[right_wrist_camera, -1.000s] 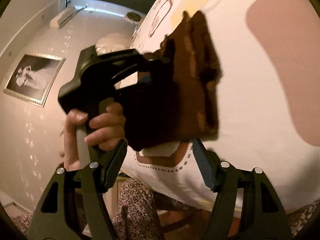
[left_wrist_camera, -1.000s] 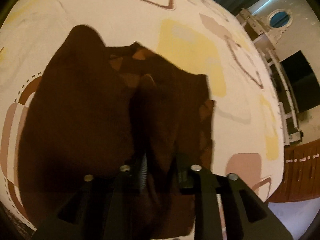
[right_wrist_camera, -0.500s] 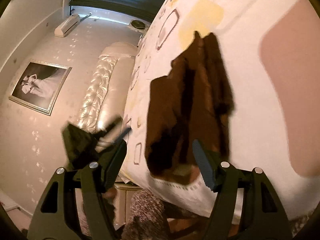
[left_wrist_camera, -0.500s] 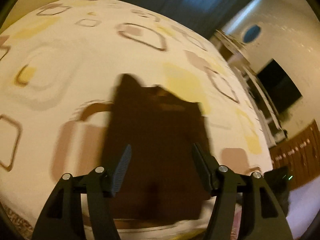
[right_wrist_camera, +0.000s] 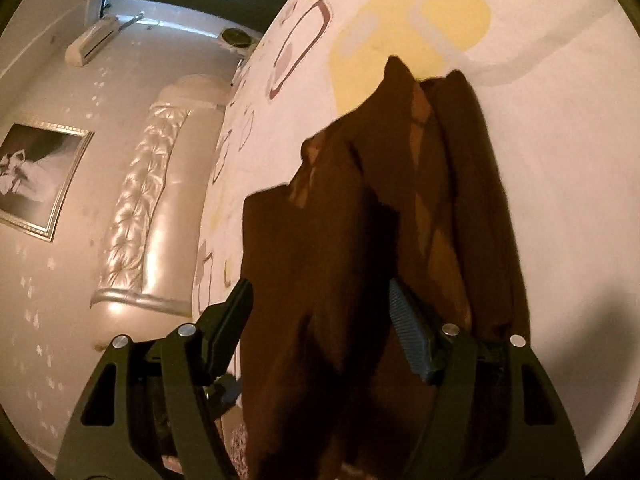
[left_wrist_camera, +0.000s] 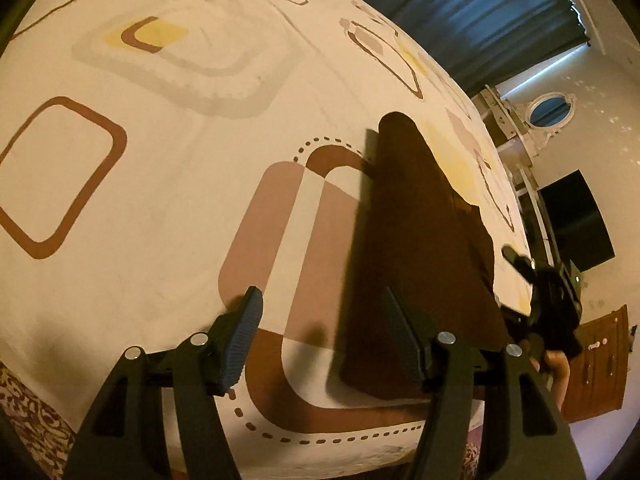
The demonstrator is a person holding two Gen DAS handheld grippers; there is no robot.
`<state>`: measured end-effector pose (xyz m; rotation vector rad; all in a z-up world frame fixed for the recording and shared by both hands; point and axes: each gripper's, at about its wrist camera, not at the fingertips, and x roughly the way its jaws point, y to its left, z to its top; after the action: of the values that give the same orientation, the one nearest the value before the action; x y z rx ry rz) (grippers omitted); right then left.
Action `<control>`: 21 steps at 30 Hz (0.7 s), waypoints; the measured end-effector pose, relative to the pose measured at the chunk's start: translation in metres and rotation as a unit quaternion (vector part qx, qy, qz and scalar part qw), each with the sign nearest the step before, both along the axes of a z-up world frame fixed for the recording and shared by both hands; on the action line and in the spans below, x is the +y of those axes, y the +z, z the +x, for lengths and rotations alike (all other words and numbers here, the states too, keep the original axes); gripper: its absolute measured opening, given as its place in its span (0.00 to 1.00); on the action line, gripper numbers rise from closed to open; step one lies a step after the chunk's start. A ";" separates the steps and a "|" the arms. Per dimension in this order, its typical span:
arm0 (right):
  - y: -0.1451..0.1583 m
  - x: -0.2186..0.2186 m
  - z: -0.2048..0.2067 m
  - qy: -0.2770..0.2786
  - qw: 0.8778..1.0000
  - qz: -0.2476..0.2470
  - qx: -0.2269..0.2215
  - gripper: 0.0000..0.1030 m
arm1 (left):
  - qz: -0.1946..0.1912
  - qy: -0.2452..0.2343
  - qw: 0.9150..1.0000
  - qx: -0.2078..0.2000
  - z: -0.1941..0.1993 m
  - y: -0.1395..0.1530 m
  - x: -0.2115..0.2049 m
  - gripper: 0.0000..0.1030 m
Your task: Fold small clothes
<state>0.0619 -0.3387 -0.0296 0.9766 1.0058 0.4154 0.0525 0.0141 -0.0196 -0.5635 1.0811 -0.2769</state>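
A dark brown garment (left_wrist_camera: 416,248) lies folded lengthwise on the patterned bed sheet (left_wrist_camera: 168,168), near the bed's front edge. My left gripper (left_wrist_camera: 320,332) is open and empty, hovering just left of the garment's near end. My right gripper (right_wrist_camera: 320,320) is open, low over the garment (right_wrist_camera: 360,260), with the cloth lying between and under its spread fingers; nothing is pinched. The right gripper's body also shows at the far right of the left wrist view (left_wrist_camera: 552,292).
The bed's front edge (left_wrist_camera: 360,440) runs just below the garment. A padded headboard (right_wrist_camera: 140,208) and a framed picture (right_wrist_camera: 36,176) are on the left wall. A dark curtain (left_wrist_camera: 480,12), a mirror shelf (left_wrist_camera: 520,136) and a wall screen (left_wrist_camera: 576,220) stand beyond the bed.
My left gripper let go of the garment, opened, and swung to the left of it. My right gripper moved in low over the garment, which now lies flat and narrower.
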 end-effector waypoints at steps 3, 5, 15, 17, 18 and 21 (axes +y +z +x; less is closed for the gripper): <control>0.001 0.001 0.010 0.002 1.000 -0.010 -0.009 0.67 | -0.004 -0.006 1.000 -0.003 0.000 -0.002 -0.002 0.61; 0.002 0.003 0.014 0.010 1.000 -0.013 -0.012 0.66 | -0.001 -0.011 1.000 -0.004 0.000 -0.004 -0.003 0.62; 0.021 0.009 0.043 0.033 0.996 -0.065 -0.043 0.09 | 0.008 -0.030 0.999 -0.021 0.000 0.001 -0.015 0.65; 0.035 0.002 0.047 0.018 0.995 -0.066 -0.067 0.09 | 0.009 -0.032 0.999 -0.027 0.002 0.003 -0.019 0.65; 0.039 -0.003 0.048 0.014 0.995 -0.066 -0.074 0.09 | 0.009 -0.034 0.999 -0.029 0.004 0.004 -0.022 0.66; 0.032 -0.016 0.052 0.002 0.995 -0.077 -0.065 0.09 | 0.007 -0.043 0.998 -0.035 0.006 0.005 -0.030 0.68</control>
<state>0.1139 -0.3548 0.0027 0.7995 0.9080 0.3935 0.0582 -0.0163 -0.0144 -0.4916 1.0406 -0.3619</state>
